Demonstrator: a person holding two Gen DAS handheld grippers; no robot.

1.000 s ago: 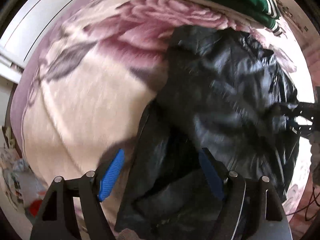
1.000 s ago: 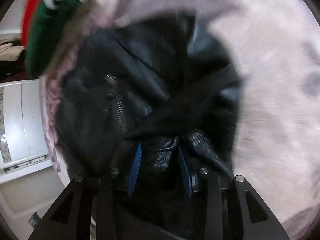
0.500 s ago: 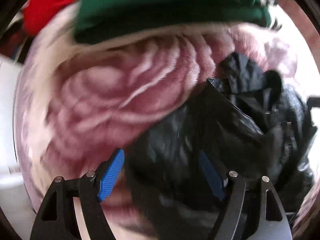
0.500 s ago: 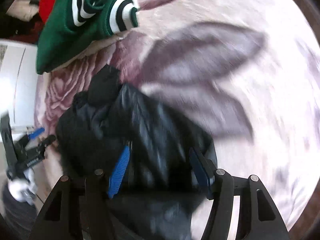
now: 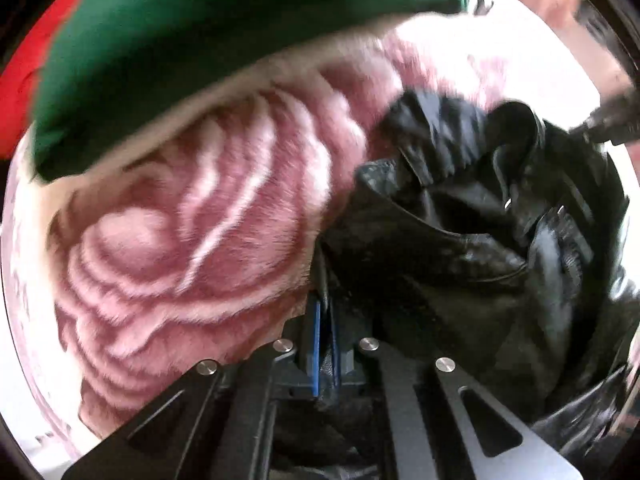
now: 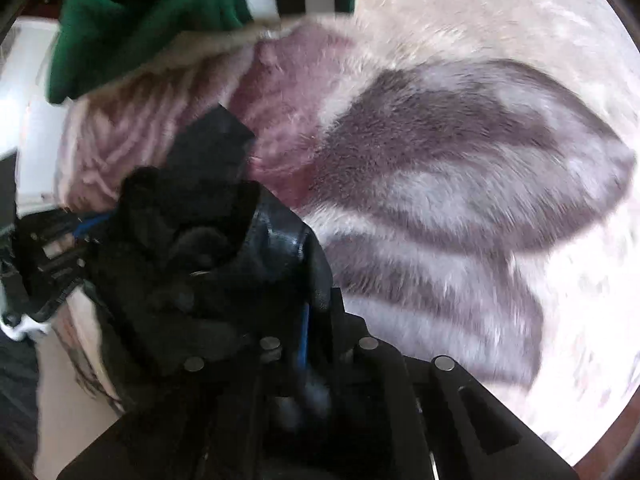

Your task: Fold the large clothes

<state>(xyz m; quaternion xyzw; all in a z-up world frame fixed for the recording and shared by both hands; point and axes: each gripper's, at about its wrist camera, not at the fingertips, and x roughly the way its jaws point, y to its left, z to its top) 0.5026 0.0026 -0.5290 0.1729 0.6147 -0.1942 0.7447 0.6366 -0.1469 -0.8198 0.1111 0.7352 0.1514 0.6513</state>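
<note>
Left wrist view: my left gripper (image 5: pixel 326 344) has just clamped onto an edge of the black jacket (image 5: pixel 460 248), which lies bunched on the flowered blanket (image 5: pixel 180 240) below the green garment (image 5: pixel 200 40).

Right wrist view: my right gripper (image 6: pixel 316 344) has just closed too, pinching the jacket's (image 6: pixel 192 264) other edge. I judge this the grasping step; next I should lift and spread it flat.

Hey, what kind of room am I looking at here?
Probably a bedroom: a plush pink rose-patterned blanket covers the surface, with a black leather jacket and a folded green garment lying on it.
</note>
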